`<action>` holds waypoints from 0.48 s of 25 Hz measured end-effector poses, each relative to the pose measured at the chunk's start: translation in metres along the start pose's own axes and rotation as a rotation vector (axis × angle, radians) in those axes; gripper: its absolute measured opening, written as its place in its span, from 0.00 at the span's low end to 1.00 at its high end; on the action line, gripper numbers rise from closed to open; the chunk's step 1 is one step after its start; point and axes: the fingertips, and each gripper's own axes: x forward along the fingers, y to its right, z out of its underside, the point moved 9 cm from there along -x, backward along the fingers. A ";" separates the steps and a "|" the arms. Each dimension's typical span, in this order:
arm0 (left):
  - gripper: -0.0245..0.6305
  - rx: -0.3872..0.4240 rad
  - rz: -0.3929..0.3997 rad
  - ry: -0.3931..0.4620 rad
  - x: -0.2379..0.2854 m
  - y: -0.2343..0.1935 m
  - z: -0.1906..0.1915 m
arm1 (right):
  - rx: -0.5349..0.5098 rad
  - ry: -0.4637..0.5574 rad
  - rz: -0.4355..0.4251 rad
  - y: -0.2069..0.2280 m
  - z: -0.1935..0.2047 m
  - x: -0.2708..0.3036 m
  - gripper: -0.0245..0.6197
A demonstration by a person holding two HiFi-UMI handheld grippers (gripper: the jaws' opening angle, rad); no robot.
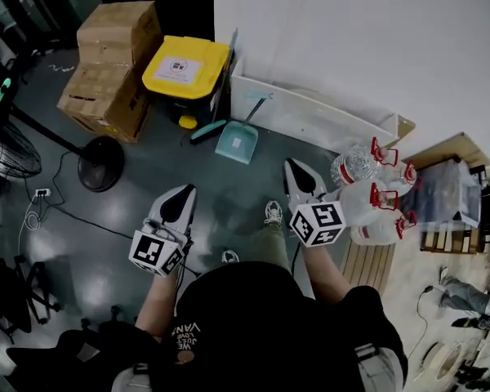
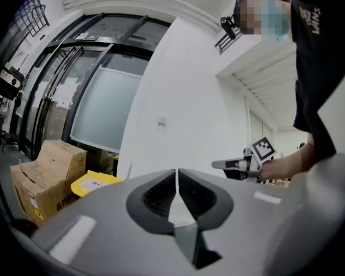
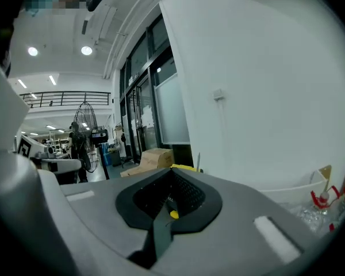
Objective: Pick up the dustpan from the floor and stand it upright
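Note:
The teal dustpan (image 1: 237, 143) rests on the dark floor by the wall, and its handle (image 1: 260, 103) slants up toward the low white board (image 1: 310, 117). A teal brush (image 1: 206, 129) lies just left of it. Both grippers hover apart from the pan, over the floor in front of the person. My left gripper (image 1: 182, 193) is below and left of the pan; its jaws (image 2: 176, 171) stand together with only a hairline slit and nothing between them. My right gripper (image 1: 296, 166) is to the pan's right, and it (image 3: 171, 174) is shut and empty.
A yellow-lidded bin (image 1: 185, 66) and stacked cardboard boxes (image 1: 110, 64) stand left of the pan. A floor fan's round base (image 1: 100, 163) and its cable lie further left. Several clear water jugs (image 1: 371, 194) and a wooden pallet (image 1: 367, 264) are on the right.

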 end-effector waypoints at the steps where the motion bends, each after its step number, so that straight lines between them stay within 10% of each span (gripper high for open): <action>1: 0.14 -0.001 0.006 -0.001 -0.002 0.002 0.001 | 0.018 -0.002 0.001 -0.003 0.003 -0.005 0.04; 12: 0.12 0.027 0.027 0.020 -0.021 0.019 -0.012 | 0.112 -0.025 -0.025 -0.023 0.019 -0.054 0.04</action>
